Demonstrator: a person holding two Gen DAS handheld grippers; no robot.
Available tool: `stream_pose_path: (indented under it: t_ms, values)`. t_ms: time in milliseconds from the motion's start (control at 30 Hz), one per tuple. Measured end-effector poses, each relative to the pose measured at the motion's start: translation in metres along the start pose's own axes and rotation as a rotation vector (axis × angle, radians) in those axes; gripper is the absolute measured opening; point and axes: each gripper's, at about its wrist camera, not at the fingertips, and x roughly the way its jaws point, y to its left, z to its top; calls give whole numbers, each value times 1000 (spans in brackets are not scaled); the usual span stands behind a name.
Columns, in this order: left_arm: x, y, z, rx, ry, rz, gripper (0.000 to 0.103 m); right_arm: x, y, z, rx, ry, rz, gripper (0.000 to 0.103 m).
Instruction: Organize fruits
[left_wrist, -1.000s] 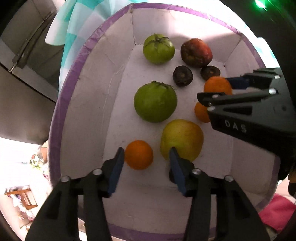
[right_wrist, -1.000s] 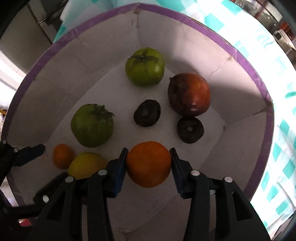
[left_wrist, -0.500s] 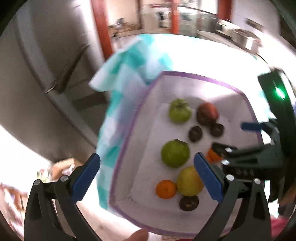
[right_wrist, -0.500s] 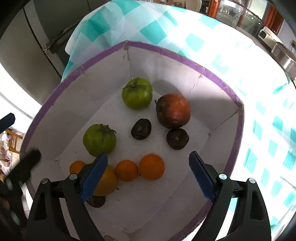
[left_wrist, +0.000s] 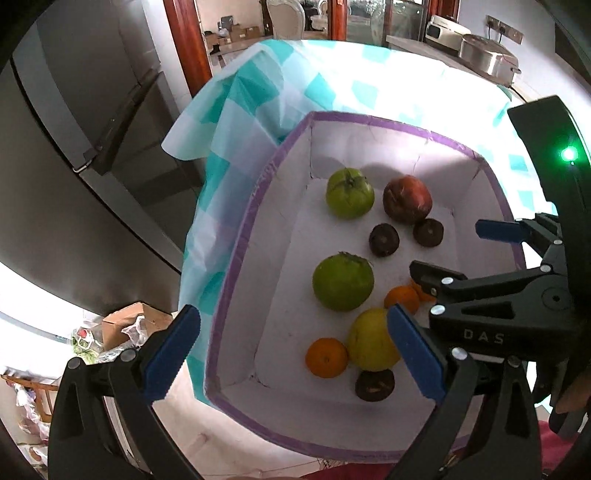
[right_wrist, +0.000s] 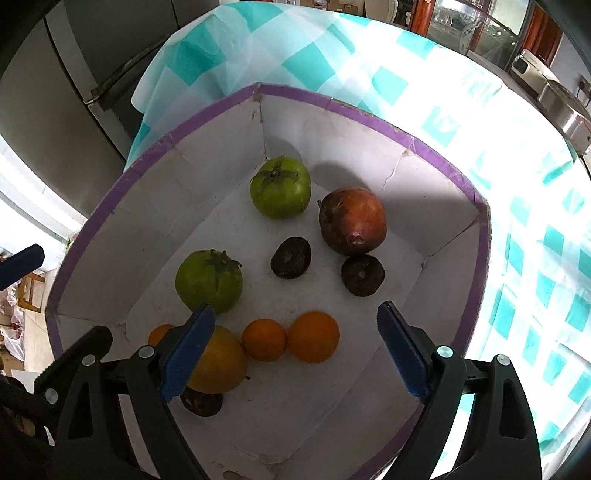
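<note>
A white box with a purple rim (left_wrist: 236, 254) (right_wrist: 369, 114) holds the fruit. Inside lie two green tomatoes (left_wrist: 349, 196) (left_wrist: 342, 282) (right_wrist: 280, 186) (right_wrist: 208, 280), a dark red pomegranate (left_wrist: 407, 199) (right_wrist: 352, 220), three dark round fruits (left_wrist: 384, 240) (right_wrist: 290, 257), three oranges (left_wrist: 327, 358) (right_wrist: 313, 341) (right_wrist: 264, 339) and a yellow fruit (left_wrist: 373, 345) (right_wrist: 216, 360). My left gripper (left_wrist: 295, 350) is open and empty, held above the box's near left edge. My right gripper (right_wrist: 295, 347) is open and empty above the near oranges; it also shows in the left wrist view (left_wrist: 458, 254).
The box sits on a table with a teal-and-white checked cloth (left_wrist: 258, 88) (right_wrist: 406, 77). A steel fridge (left_wrist: 92, 147) (right_wrist: 74, 74) stands to the left. Cardboard boxes and bags (left_wrist: 125, 328) lie on the floor below.
Both grippers have opened and lifted up out of the box. The right one let go of an orange, which now rests on the box floor beside another orange.
</note>
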Motion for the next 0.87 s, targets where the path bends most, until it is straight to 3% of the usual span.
stream_pose_path:
  t_ms: [433, 533, 700, 800, 867]
  values:
    - [11, 4, -6, -29, 33, -25, 101, 8, 3, -7, -7, 25, -20, 87]
    - [9, 4, -11, -47, -3, -1, 101, 4, 2, -11, -13, 21, -24, 87]
    - [10, 3, -11, -72, 24, 24, 101, -3, -1, -19, -16, -1, -10, 87]
    - [-4, -6, -9, -62, -26, 95, 101, -20, -8, -23, -15, -73, 10, 87]
    - [-25, -19, -3, -48, -106, 125, 101, -44, -22, -28, 3, -183, 25, 87]
